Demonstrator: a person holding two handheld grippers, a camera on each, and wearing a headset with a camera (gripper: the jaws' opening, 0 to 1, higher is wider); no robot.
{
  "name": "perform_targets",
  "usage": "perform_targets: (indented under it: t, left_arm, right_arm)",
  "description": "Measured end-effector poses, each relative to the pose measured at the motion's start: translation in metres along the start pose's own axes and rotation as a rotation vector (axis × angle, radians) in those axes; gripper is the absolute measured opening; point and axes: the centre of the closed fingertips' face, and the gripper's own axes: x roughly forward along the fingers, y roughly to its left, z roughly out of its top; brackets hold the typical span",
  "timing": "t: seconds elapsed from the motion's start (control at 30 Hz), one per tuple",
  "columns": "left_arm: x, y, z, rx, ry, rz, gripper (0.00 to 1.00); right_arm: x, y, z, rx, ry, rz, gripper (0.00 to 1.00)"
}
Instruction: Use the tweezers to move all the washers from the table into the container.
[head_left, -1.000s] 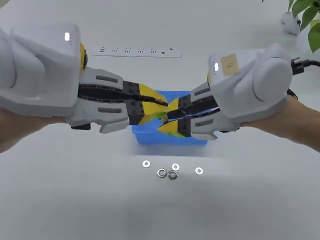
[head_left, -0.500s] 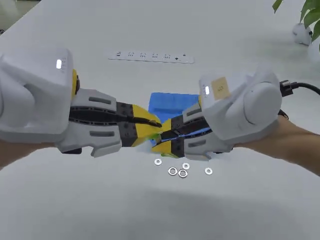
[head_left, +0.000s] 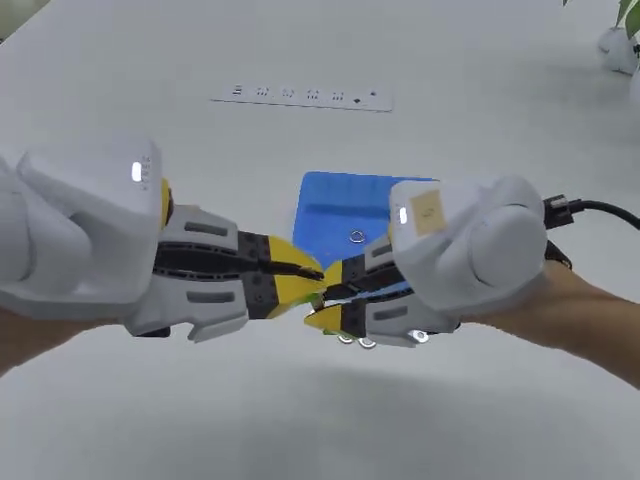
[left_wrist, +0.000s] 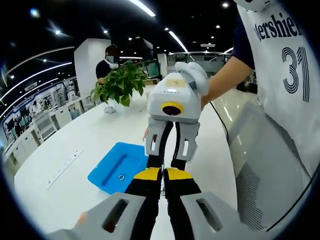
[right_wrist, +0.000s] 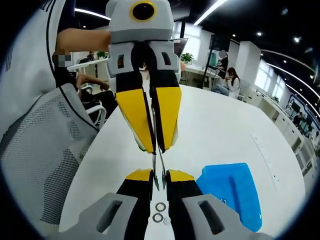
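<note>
Left gripper (head_left: 312, 273) clamps tweezers (right_wrist: 155, 167); right gripper (head_left: 322, 296) jaws flank them, grip unclear. Risk: loose handover drops tweezers onto near washers (right_wrist: 160, 206), scattering them.

Left gripper (head_left: 308, 278): reaching in from the left, its yellow tips nearly meeting the other's.
Right gripper (head_left: 322, 298): hovering over the washers (head_left: 367, 343), partly covering them.
Blue container (head_left: 330, 205): lying just behind, holding one washer (head_left: 357, 237).
Power strip (head_left: 300, 97): lying well beyond.
</note>
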Motion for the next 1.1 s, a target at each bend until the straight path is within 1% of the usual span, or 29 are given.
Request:
perform_targets:
  t: [0.03,0.17,0.33,0.4,0.47,0.63,0.8,1.1]
  left_arm:
    - [0.001,0.002,-0.002,-0.001,0.001,0.001,0.06]
    - [0.003,0.008,-0.011,-0.003,0.029,-0.002,0.06]
    - [0.006,0.016,-0.02,-0.026,0.039,0.002,0.06]
    - [0.007,0.018,-0.024,-0.032,0.043,0.002,0.06]
    - [0.01,0.016,-0.026,-0.038,0.05,-0.01,0.06]
    - [0.013,0.016,-0.031,-0.037,0.068,-0.019,0.06]
    - [0.014,0.018,-0.033,-0.044,0.073,-0.019,0.06]
    - [0.016,0.019,-0.04,-0.05,0.093,-0.017,0.06]
  right_arm:
    - [0.002,-0.002,-0.002,-0.002,0.003,-0.007,0.11]
    - [0.008,-0.007,-0.008,0.003,0.012,-0.017,0.12]
    - [0.016,-0.015,-0.014,0.032,0.012,-0.018,0.12]
    - [0.017,-0.017,-0.016,0.036,0.015,-0.021,0.12]
    - [0.018,-0.018,-0.019,0.046,0.017,-0.017,0.12]
    - [0.021,-0.017,-0.024,0.066,0.02,-0.007,0.12]
    - [0.025,-0.018,-0.024,0.08,0.012,-0.003,0.12]
    - [0.03,-0.017,-0.028,0.099,0.013,0.004,0.12]
